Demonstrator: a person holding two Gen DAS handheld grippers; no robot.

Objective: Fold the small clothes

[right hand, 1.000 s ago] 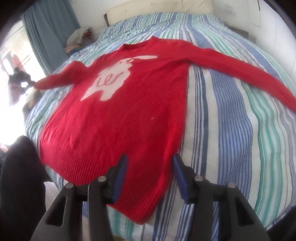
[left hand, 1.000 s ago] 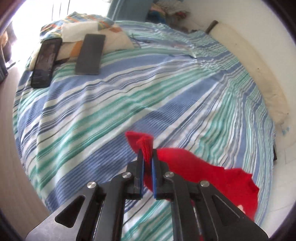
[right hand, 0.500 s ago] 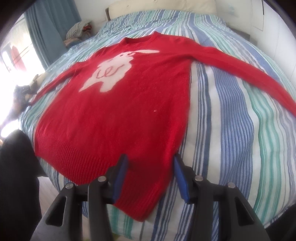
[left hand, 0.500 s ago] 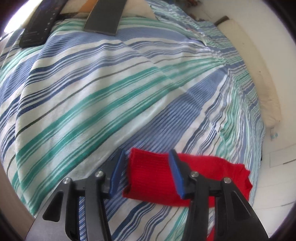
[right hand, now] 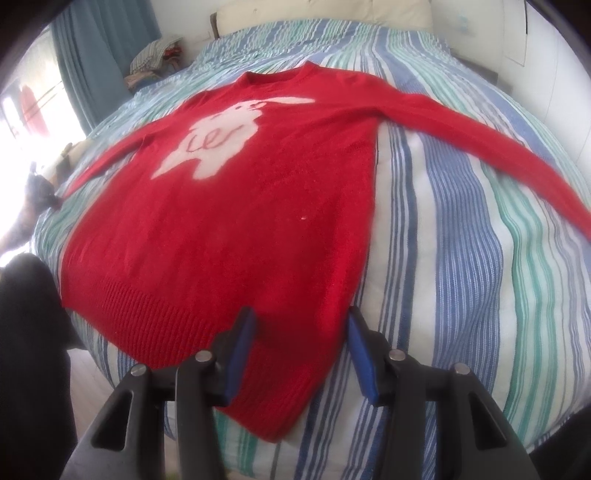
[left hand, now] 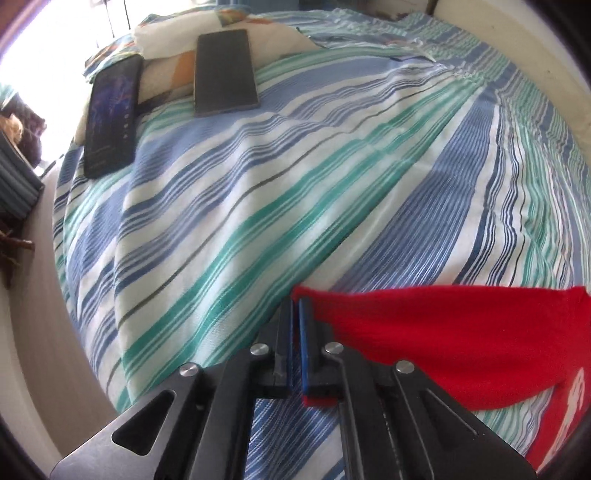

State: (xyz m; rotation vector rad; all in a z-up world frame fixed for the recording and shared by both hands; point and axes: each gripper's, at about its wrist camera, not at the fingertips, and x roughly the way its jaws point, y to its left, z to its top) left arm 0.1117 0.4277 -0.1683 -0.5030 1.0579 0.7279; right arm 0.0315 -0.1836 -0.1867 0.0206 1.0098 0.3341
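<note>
A bed [right hand: 461, 229] fills the room, spread with a sheet [left hand: 295, 177] striped in blue, green and white. Far beyond the jaws, cream pillows [right hand: 325, 14] lie against a white wall [right hand: 546, 40]. Up and to the left of the jaws, blue curtains [right hand: 99, 55] hang beside a window [right hand: 22, 107] blown out with daylight. Pale flooring [left hand: 40, 302] runs along the left bedside.

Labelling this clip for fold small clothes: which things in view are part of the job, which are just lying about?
Job:
- red sweater
- its sleeve cuff, pinched in the left tongs
- right tongs, open over the hem

Lying about:
- two phones
- patterned pillow
- clothes pile
- striped bedsheet, just the work surface
</note>
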